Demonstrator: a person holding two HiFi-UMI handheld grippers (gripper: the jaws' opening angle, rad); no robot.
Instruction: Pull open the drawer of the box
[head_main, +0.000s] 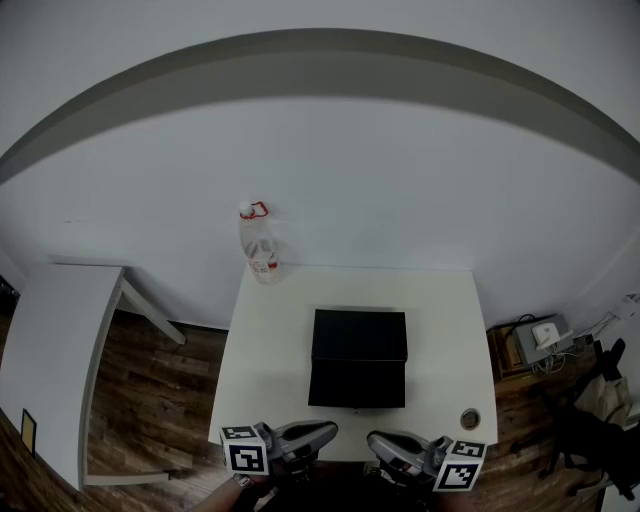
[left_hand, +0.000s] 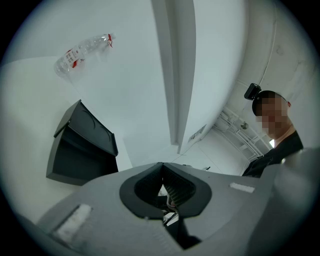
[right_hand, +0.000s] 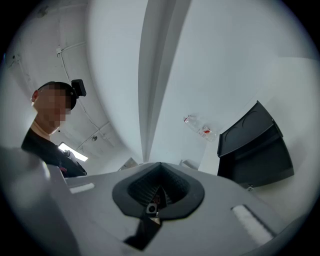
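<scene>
The black box (head_main: 358, 358) lies in the middle of the white table (head_main: 270, 340), its drawer front facing the near edge with a small knob (head_main: 356, 409). The drawer looks closed. Both grippers lie level at the table's near edge, tips turned toward each other, apart from the box. My left gripper (head_main: 333, 430) is shut and holds nothing; in its own view the left gripper (left_hand: 161, 166) has jaws meeting, with the box (left_hand: 82, 145) to the left. My right gripper (head_main: 371, 440) is shut and holds nothing too; the right gripper (right_hand: 159, 166) shows the box (right_hand: 255, 150) on the right.
A clear plastic bottle (head_main: 260, 245) with a red cap ring lies at the table's far left corner. A small round object (head_main: 470, 418) sits near the front right corner. A second white table (head_main: 50, 350) stands left; boxes and cables (head_main: 540, 340) lie on the floor at right.
</scene>
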